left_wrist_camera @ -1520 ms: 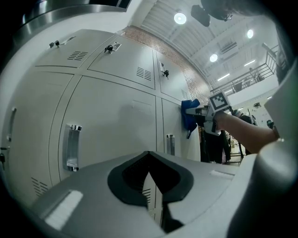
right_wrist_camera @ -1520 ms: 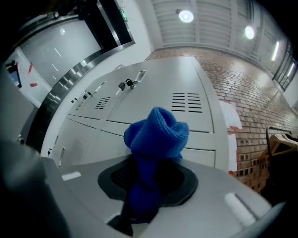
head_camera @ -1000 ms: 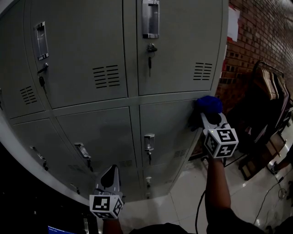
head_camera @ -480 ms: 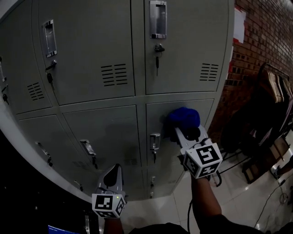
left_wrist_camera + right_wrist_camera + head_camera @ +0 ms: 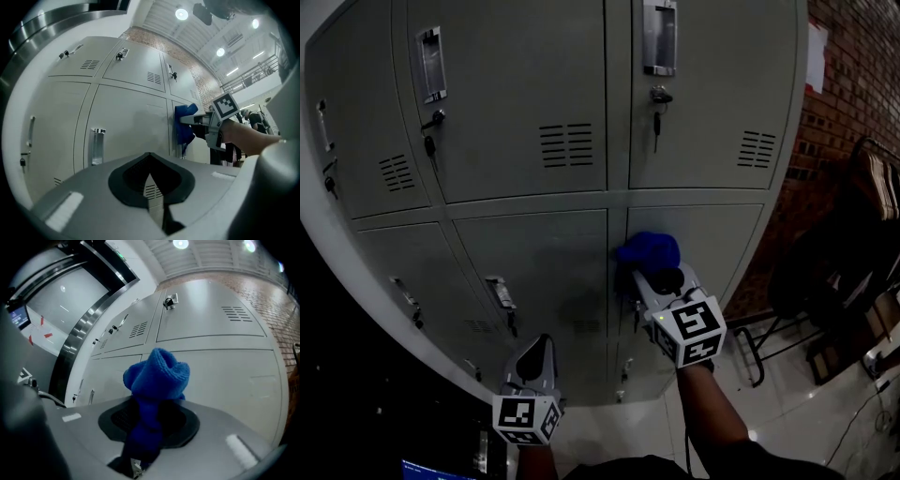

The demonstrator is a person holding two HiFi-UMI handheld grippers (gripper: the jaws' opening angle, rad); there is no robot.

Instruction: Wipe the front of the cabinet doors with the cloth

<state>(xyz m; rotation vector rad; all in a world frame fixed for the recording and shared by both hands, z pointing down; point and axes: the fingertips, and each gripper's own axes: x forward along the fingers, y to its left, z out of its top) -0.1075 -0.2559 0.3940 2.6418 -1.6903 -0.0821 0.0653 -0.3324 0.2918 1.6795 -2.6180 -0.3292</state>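
1. Left gripper (image 5: 535, 345): held low, near the cabinet's (image 5: 516, 94) bottom edge, pointing up at the lower middle door (image 5: 548, 267). In its own view (image 5: 149, 174) the jaws meet in a point with nothing between them. It is well apart from the cloth.
2. Cabinet: grey metal, two rows of doors in view, each with a vent and a handle. The lower middle door's handle (image 5: 499, 292) sits near that door's left edge, above the left gripper.
3. Cloth (image 5: 649, 249): blue and bunched. It lies against the lower right door (image 5: 712, 234) at that door's left edge, just beside the seam with the lower middle door and near its top edge. The left gripper view shows it flat on the door face (image 5: 184, 123). In the right gripper view (image 5: 157, 376) the bunch stands up out of the jaws.
4. Right gripper (image 5: 654, 277): jaws clamped on the cloth's lower end (image 5: 149, 427), tips aimed at the lower right door. The person's arm comes up from the bottom of the head view.
5. Brick wall (image 5: 853, 75): beside the cabinet's right edge. Pale tiled floor (image 5: 787, 394) lies below it.
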